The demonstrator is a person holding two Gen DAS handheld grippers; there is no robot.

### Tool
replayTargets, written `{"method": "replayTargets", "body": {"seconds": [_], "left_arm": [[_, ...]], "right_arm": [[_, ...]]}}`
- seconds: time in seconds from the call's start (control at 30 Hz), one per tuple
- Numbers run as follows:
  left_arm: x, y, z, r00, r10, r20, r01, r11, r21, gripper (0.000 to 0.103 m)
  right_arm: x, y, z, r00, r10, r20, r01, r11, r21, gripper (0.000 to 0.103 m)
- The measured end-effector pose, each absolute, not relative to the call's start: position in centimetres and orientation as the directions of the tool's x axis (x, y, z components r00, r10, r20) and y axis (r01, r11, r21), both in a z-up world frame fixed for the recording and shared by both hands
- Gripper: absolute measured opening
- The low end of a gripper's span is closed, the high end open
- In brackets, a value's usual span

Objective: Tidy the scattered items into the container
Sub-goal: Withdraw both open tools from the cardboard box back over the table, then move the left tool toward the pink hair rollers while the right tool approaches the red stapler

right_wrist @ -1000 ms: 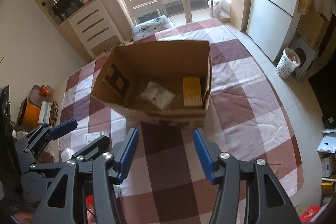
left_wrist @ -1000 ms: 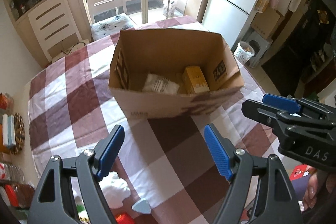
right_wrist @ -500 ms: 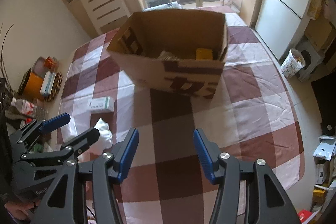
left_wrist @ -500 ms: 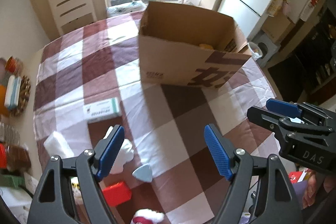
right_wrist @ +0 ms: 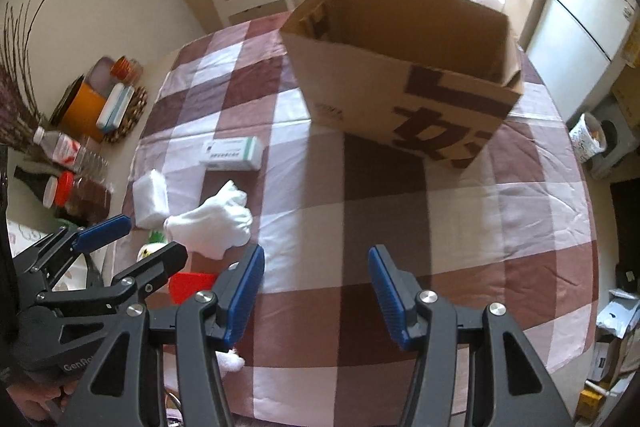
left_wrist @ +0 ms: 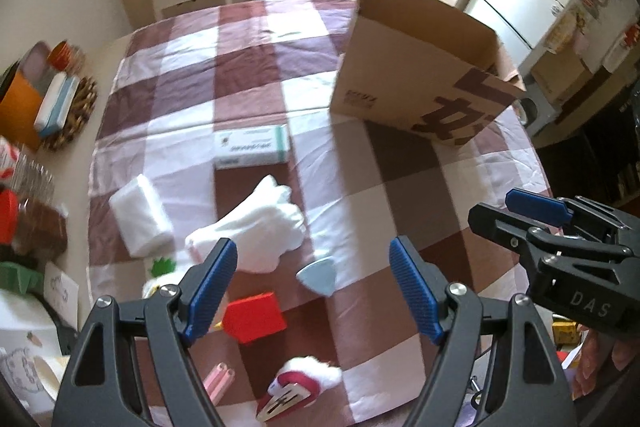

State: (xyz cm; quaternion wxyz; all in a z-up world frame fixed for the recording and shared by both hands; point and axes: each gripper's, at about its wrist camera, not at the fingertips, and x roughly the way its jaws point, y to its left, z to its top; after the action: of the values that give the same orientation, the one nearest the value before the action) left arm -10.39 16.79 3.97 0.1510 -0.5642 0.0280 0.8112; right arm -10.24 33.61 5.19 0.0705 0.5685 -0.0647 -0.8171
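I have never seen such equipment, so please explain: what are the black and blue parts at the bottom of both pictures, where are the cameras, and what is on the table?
There is no robot here. A person holds a hand tool in each hand, each ending in a two-finger claw with blue pads. A small wide-angle camera sits on each tool and looks forward along its fingers, so each picture shows its own claw at the bottom.

One picture comes from the left claw, the other from the right claw. Each also sees the other tool at its edge. Both claws are open and hold nothing.

On the checked tablecloth stands an open cardboard box. Scattered near the left claw lie a white glove, a white and green carton, a white packet, a red block and a small pale blue triangle.
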Motion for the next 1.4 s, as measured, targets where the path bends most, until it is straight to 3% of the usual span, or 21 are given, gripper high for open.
{"method": "replayTargets", "body": {"seconds": [0.67, 1.13, 1.4], "left_arm": [[-4.6, 1.8, -1.5, -0.245, 0.106, -0.964, 0.026, -0.993, -0.116, 0.08], [-0.1, 0.8, -8.6, -0.104, 0.11, -0.989, -0.048, -0.993, -0.105, 0.08], [0.5, 1.9, -9.9, -0.097, 0.097, -0.991, -0.105, -0.991, -0.086, 0.08]], "right_arm": [[-7.9, 27.2, 0.3, -0.194, -0.236, -0.952, 0.172, -0.964, 0.204, 0.056], [-2.7, 22.8, -6.5, 0.056, -0.326, -0.944, 0.201, -0.922, 0.33, 0.056], [-1.9, 22.1, -8.9, 0.115, -0.388, -0.915, 0.109, -0.91, 0.399, 0.056]]}}
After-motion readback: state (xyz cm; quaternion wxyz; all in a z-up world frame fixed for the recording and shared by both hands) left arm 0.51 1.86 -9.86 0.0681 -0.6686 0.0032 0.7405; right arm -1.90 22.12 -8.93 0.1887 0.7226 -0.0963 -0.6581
